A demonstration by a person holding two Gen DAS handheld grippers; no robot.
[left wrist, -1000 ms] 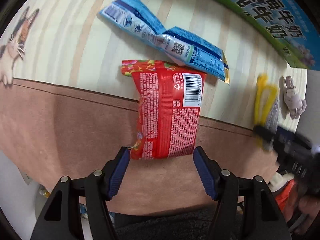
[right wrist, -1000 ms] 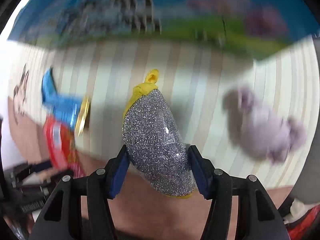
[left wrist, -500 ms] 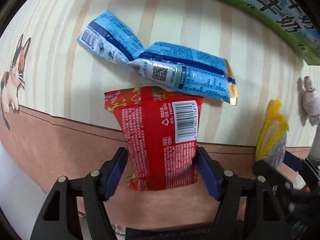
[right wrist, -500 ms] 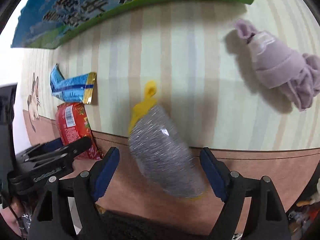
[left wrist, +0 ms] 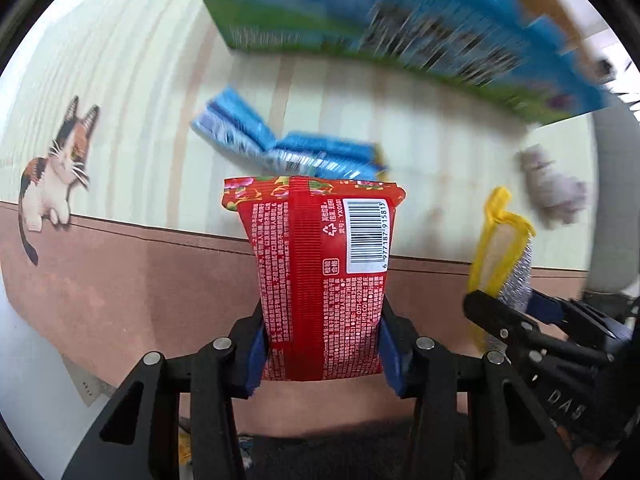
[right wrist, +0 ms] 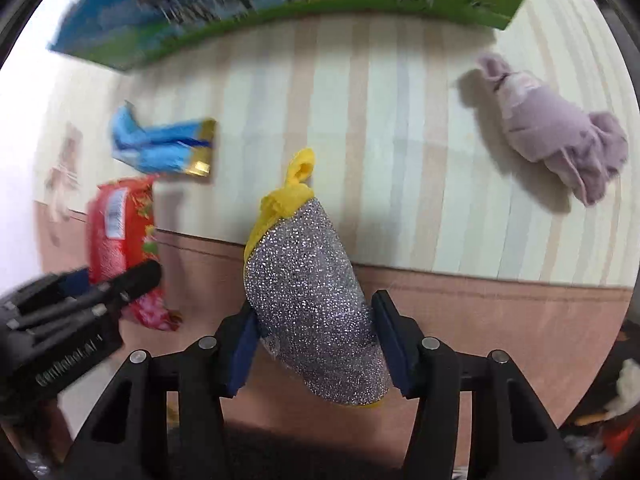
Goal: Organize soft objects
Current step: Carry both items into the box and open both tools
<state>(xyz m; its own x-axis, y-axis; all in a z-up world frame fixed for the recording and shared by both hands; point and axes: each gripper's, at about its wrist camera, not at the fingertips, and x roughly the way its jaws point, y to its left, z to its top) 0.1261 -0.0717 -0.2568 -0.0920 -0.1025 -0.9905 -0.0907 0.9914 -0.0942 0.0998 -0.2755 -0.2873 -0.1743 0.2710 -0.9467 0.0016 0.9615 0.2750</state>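
My left gripper is shut on a red snack packet and holds it lifted above the striped table mat. My right gripper is shut on a silver glitter scrub sponge with a yellow back. The sponge also shows at the right of the left wrist view, and the red packet at the left of the right wrist view. A blue snack packet lies on the mat beyond the red one. A lilac cloth bundle lies at the far right.
A large blue and green milk carton box stands along the far edge of the mat. A cat picture is printed at the mat's left. The mat's brown border runs along the near side.
Both grippers have closed on their objects: the left on the red packet, the right on the sponge. Both views have tilted up toward the box, and the packet is lifted.
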